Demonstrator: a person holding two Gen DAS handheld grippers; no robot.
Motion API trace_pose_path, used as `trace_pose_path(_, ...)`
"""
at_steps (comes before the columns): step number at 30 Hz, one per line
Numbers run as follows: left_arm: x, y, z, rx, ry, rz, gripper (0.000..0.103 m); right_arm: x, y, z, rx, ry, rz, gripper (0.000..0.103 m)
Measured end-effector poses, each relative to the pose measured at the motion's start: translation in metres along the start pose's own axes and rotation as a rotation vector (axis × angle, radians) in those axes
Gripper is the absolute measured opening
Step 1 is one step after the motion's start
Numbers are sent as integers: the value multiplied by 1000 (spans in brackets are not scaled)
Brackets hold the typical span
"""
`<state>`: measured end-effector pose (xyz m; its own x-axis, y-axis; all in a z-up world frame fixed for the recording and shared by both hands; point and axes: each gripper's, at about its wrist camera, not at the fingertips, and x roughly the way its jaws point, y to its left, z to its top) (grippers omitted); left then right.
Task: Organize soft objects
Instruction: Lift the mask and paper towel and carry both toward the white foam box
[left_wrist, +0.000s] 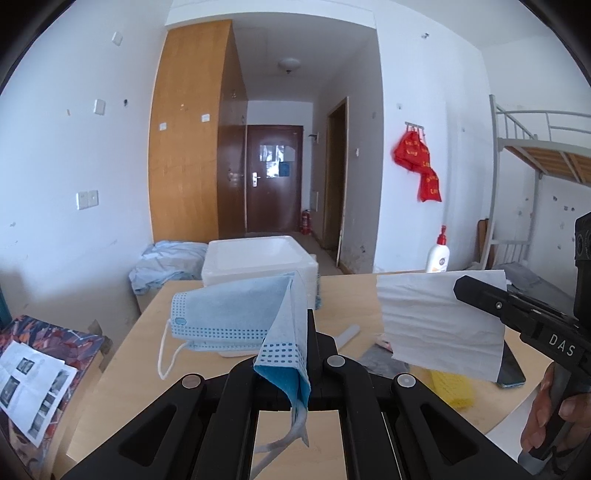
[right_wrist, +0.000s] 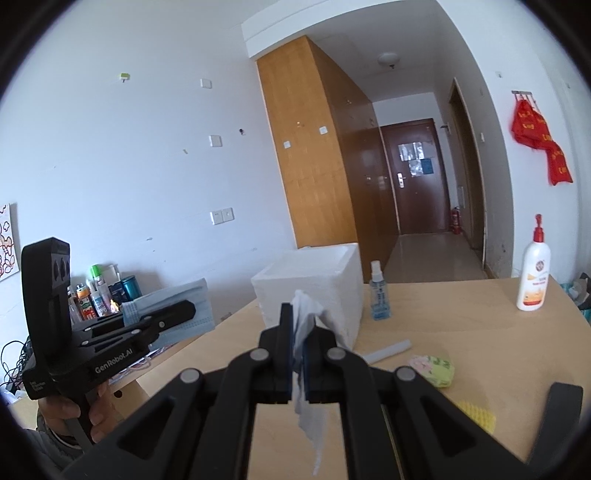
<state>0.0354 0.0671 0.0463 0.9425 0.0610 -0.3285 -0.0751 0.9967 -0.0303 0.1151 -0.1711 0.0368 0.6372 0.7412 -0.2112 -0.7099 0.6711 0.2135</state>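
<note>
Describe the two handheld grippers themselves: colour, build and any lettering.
Both are matte black plastic. The left gripper has a pistol-style handle, an upright block with round lenses, and white "GenRobot.AI" lettering on its side. The right gripper carries white "DAS" letters. Seen from its own camera, each shows angled linkage arms with round silver pivot pins. No cables or sleeves are visible.

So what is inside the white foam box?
The foam box is open on top, and only its white inner rim shows. The bottom is hidden by its walls and, in the left view, by the held mask.
</note>
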Motion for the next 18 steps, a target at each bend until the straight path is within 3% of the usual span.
trace_pose_path(18, 50, 36, 27, -23, 27, 42, 2, 61, 9, 34, -31, 32, 58, 6)
